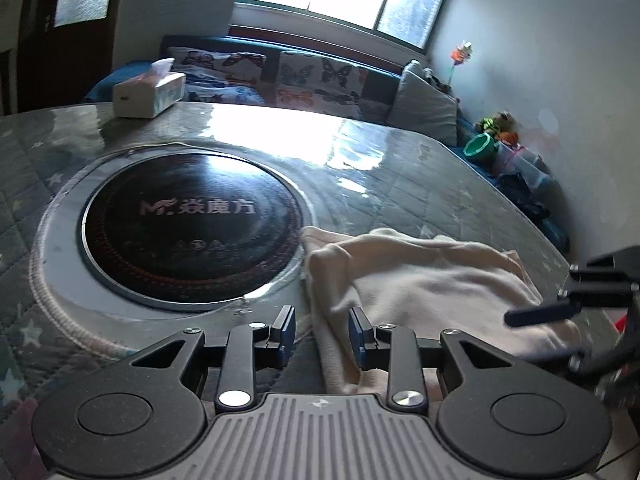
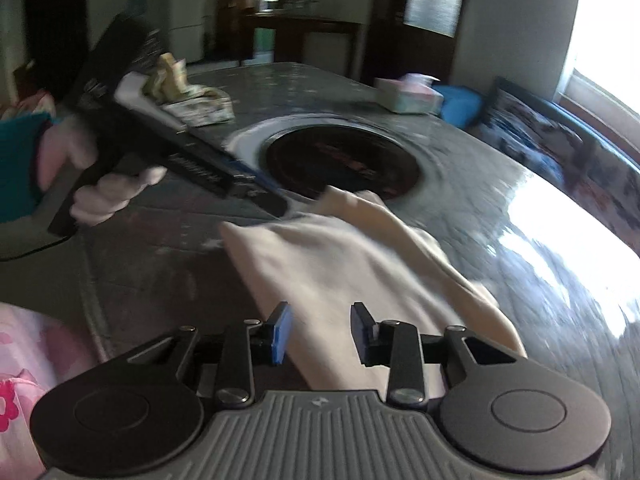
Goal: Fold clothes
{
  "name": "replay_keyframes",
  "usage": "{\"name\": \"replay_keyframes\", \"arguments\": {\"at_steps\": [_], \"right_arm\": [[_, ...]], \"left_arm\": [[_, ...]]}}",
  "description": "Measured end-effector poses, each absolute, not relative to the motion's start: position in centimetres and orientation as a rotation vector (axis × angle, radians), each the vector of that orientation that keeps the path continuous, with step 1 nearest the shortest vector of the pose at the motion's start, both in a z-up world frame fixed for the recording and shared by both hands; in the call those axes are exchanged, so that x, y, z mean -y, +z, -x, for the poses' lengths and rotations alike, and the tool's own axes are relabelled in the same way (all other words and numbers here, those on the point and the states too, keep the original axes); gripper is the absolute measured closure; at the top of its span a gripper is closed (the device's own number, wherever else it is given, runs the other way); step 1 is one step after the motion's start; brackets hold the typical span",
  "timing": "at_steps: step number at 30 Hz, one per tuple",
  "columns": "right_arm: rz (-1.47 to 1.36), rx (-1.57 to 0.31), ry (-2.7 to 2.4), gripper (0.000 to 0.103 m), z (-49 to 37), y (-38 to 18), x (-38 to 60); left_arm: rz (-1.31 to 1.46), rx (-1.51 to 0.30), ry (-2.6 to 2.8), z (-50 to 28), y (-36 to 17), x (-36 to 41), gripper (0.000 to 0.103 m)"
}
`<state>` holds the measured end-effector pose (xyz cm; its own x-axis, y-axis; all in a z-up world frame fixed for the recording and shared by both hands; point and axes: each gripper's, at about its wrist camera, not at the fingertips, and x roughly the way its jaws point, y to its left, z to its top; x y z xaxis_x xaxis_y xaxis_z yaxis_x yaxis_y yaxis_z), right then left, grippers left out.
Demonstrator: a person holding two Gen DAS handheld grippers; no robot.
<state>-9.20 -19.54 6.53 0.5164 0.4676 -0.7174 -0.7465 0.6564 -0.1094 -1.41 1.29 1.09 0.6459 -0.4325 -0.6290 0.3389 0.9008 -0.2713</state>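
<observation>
A cream garment (image 1: 420, 280) lies crumpled on the grey quilted table, just right of the black round cooktop. In the right wrist view the garment (image 2: 340, 264) spreads from the cooktop toward me. My left gripper (image 1: 322, 334) is open and empty, its jaws over the garment's near left edge. My right gripper (image 2: 320, 334) is open and empty, just above the garment's near edge. The right gripper also shows at the right edge of the left wrist view (image 1: 560, 304), over the garment's right side. The left gripper, held by a gloved hand, shows in the right wrist view (image 2: 268, 196) at the garment's far left corner.
A black induction cooktop (image 1: 192, 224) is set into the table (image 1: 400, 168). A tissue box (image 1: 150, 90) stands at the table's far edge. Folded patterned cloth (image 2: 196, 100) lies at the far side. A sofa with butterfly cushions (image 1: 304, 76) and toys (image 1: 492, 136) stand beyond.
</observation>
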Motion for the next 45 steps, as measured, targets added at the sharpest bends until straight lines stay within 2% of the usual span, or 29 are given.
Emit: {"name": "replay_keyframes", "arguments": {"at_steps": [3, 6, 17, 19, 22, 32, 41, 45], "right_arm": [[0.486, -0.69, 0.8, 0.069, 9.5, 6.5, 17.5], [0.54, -0.664, 0.835, 0.063, 9.7, 6.0, 15.4], [0.682, -0.618, 0.826, 0.066, 9.6, 3.5, 10.4], [0.677, -0.619, 0.815, 0.079, 9.4, 3.3, 10.3], [0.62, -0.63, 0.799, 0.086, 8.9, 3.7, 10.8], [0.382, -0.646, 0.788, 0.089, 7.0, 6.7, 14.2], [0.339, -0.627, 0.805, 0.09, 7.5, 7.5, 15.3], [0.338, -0.622, 0.824, 0.09, 7.9, 7.7, 15.6]], "left_arm": [[0.158, -0.748, -0.415, 1.6, 1.4, -2.0, 0.062], [0.194, -0.751, -0.407, 1.6, 1.6, -2.6, 0.062], [0.344, -0.807, -0.418, 1.0, 1.1, -3.3, 0.058], [0.374, -0.821, -0.419, 0.9, 0.9, -3.3, 0.058], [0.423, -0.842, -0.413, 0.5, 0.7, -3.2, 0.057], [0.636, -0.894, -0.404, -0.7, 0.2, -3.1, 0.047], [0.719, -0.949, -0.396, -1.9, -1.0, -0.8, 0.049], [0.761, -0.974, -0.387, -2.3, -1.7, -0.6, 0.06]]}}
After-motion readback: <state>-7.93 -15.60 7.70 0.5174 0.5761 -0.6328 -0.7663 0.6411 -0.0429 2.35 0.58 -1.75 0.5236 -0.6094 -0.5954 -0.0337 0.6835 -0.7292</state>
